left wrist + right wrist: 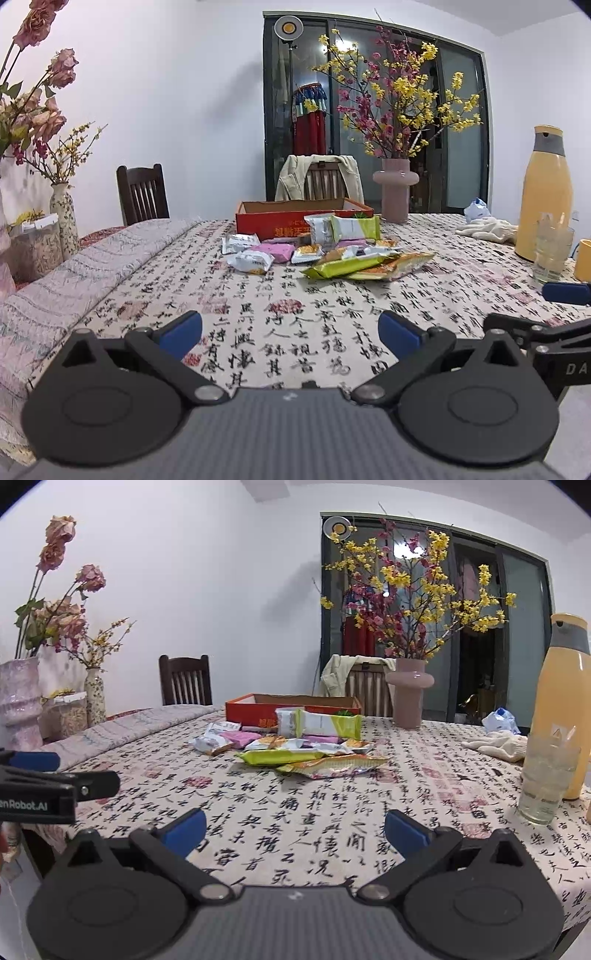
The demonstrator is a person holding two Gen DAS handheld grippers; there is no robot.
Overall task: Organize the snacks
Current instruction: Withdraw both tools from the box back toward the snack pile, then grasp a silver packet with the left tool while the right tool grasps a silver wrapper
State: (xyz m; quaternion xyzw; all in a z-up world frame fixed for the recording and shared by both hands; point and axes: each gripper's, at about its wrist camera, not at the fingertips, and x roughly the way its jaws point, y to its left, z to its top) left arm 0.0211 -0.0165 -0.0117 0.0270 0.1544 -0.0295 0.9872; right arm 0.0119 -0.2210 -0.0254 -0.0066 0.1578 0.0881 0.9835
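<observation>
Bare tablecloth (288,306) ahead to snack pile (332,254); glass (546,779), bottle (565,701) crowd right.

From my feed I count one open red cardboard box (258,218), two dark wooden chairs (142,194), one pink ceramic vase (395,192), one yellow insulated flask (545,192), one clear drinking glass (545,779), and roughly a dozen foil snack packets (343,266).

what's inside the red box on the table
The red box is open on top, but only its inner back wall shows. Its near wall hides the bottom, so any contents cannot be seen.
</observation>
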